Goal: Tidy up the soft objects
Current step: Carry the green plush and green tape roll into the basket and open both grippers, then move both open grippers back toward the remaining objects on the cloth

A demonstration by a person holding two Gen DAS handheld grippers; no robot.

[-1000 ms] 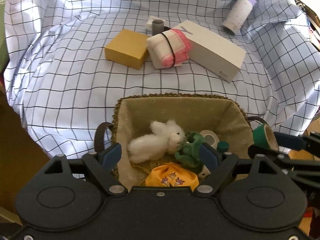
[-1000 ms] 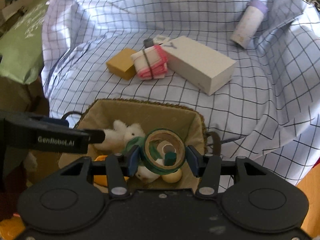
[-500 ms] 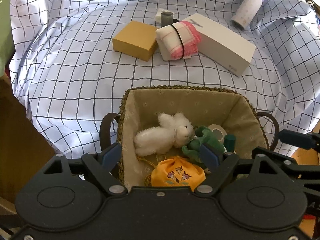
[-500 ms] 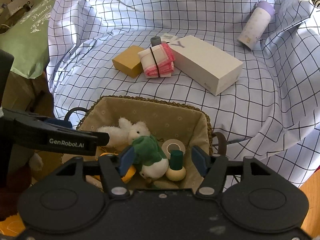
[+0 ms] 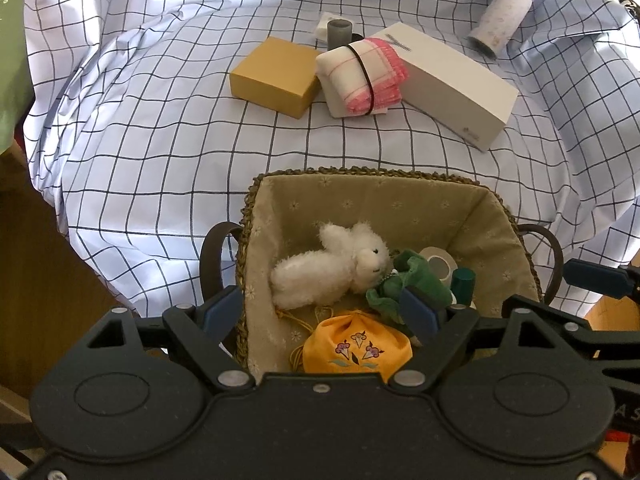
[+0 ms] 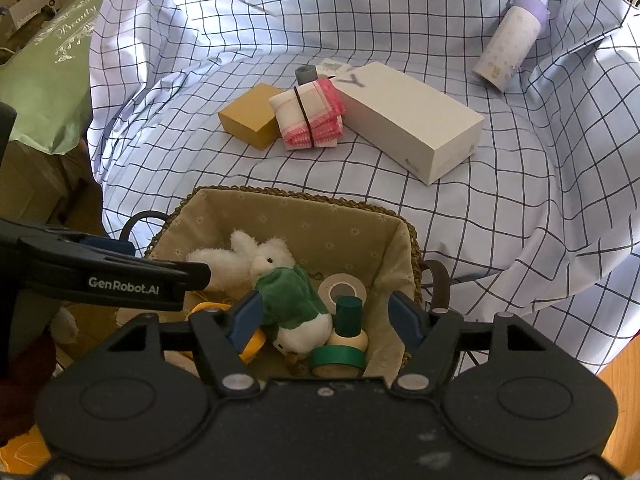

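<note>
A lined woven basket [image 5: 360,196] [image 6: 304,216] sits at the near edge of the checked cloth. Inside lie a white plush bunny [image 5: 328,268] [image 6: 244,260], a green-and-white plush toy [image 5: 412,280] [image 6: 292,304], an orange embroidered pouch [image 5: 356,346], a green tape roll [image 6: 338,358], a white tape roll [image 6: 343,290] and a green-capped bottle [image 6: 349,320]. A pink-and-white folded cloth bound by a black band [image 5: 360,76] [image 6: 308,114] lies farther back. My left gripper [image 5: 320,310] is open and empty above the basket's near side. My right gripper [image 6: 326,314] is open and empty above the basket.
A yellow box [image 5: 276,76], a long white box [image 5: 452,84], a small grey cylinder [image 5: 339,32] and a lilac-capped bottle [image 5: 502,24] lie on the cloth behind the basket. A green bag [image 6: 48,84] stands at the left, off the cloth.
My right gripper has opened and let go of the green tape roll, which now lies in the basket. Both grippers have pulled back and up from the basket.
</note>
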